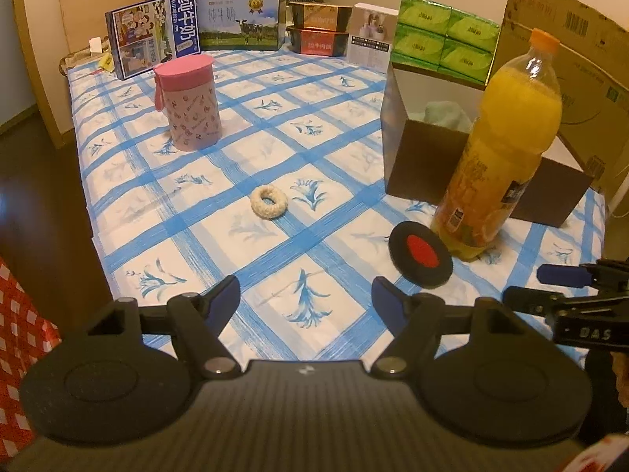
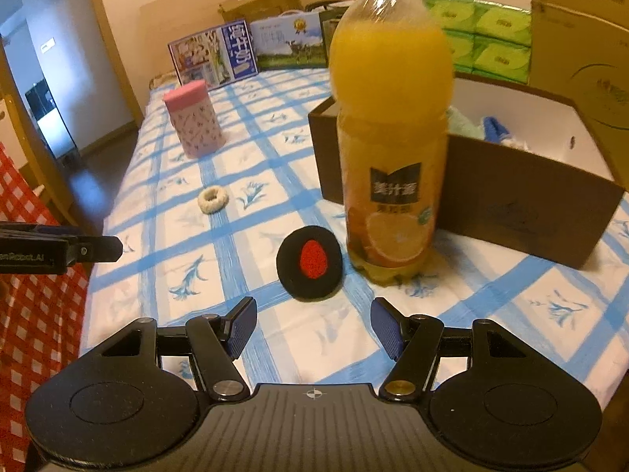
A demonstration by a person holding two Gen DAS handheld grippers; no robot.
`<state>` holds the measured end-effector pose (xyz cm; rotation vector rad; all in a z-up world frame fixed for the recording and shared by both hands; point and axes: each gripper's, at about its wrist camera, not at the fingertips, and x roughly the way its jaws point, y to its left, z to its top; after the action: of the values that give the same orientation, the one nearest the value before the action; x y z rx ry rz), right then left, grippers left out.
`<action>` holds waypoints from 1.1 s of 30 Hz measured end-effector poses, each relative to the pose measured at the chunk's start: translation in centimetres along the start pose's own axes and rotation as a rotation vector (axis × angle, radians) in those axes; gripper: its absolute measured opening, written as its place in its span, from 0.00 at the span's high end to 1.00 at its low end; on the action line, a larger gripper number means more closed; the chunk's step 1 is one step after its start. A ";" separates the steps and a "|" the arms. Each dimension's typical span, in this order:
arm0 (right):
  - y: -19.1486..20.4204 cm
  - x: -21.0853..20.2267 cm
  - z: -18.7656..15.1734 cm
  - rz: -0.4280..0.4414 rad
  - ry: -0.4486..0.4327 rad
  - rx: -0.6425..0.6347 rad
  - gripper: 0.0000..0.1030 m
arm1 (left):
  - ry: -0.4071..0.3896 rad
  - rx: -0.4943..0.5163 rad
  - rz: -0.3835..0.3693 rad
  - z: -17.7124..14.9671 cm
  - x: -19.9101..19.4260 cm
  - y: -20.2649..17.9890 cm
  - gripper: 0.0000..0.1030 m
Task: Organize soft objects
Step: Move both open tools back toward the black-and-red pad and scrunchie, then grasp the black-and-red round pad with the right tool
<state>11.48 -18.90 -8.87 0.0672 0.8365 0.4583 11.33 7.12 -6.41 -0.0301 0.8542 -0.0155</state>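
Note:
A black soft round pad with a red centre (image 1: 420, 253) (image 2: 309, 262) lies on the blue-checked tablecloth beside an orange juice bottle (image 1: 503, 149) (image 2: 389, 126). A cream fuzzy ring (image 1: 269, 201) (image 2: 212, 200) lies further out near the table's middle. A brown open box (image 1: 428, 153) (image 2: 511, 204) behind the bottle holds soft cloth items. My left gripper (image 1: 306, 299) is open and empty above the near table edge. My right gripper (image 2: 313, 324) is open and empty, just short of the black pad; its fingers show at the right in the left wrist view (image 1: 562, 275).
A pink lidded canister (image 1: 188, 104) (image 2: 194, 118) stands at the far left. Milk cartons (image 1: 153, 35), snack boxes (image 1: 320, 33), green tissue packs (image 1: 446, 35) and a large cardboard box (image 1: 570, 59) line the back. A red checked cloth (image 2: 35, 275) hangs at the left.

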 end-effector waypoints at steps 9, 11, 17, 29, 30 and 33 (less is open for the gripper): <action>0.8 5.5 0.6 -0.036 0.030 -0.007 0.38 | -0.009 0.045 0.002 0.1 3.4 0.4 0.31; 0.9 6.7 0.8 -0.036 0.030 -0.002 0.38 | -0.007 0.044 -0.002 0.2 4.1 0.8 0.31; 1.1 10.2 1.1 -0.064 0.056 0.000 0.37 | 0.006 0.030 -0.002 0.3 6.5 2.0 0.31; 2.1 14.8 0.4 -0.167 0.045 -0.062 0.37 | 0.033 0.004 -0.007 -0.2 10.1 4.0 0.32; 2.2 14.9 0.4 -0.172 0.037 -0.064 0.37 | 0.033 0.003 -0.006 -0.2 10.3 4.1 0.32; 2.8 15.3 0.4 -0.184 0.020 -0.071 0.38 | 0.032 0.001 -0.008 0.0 11.0 4.3 0.33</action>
<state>19.58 -9.90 -18.64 -0.0794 0.8374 0.3151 18.54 11.12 -14.82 -0.0325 0.8863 -0.0237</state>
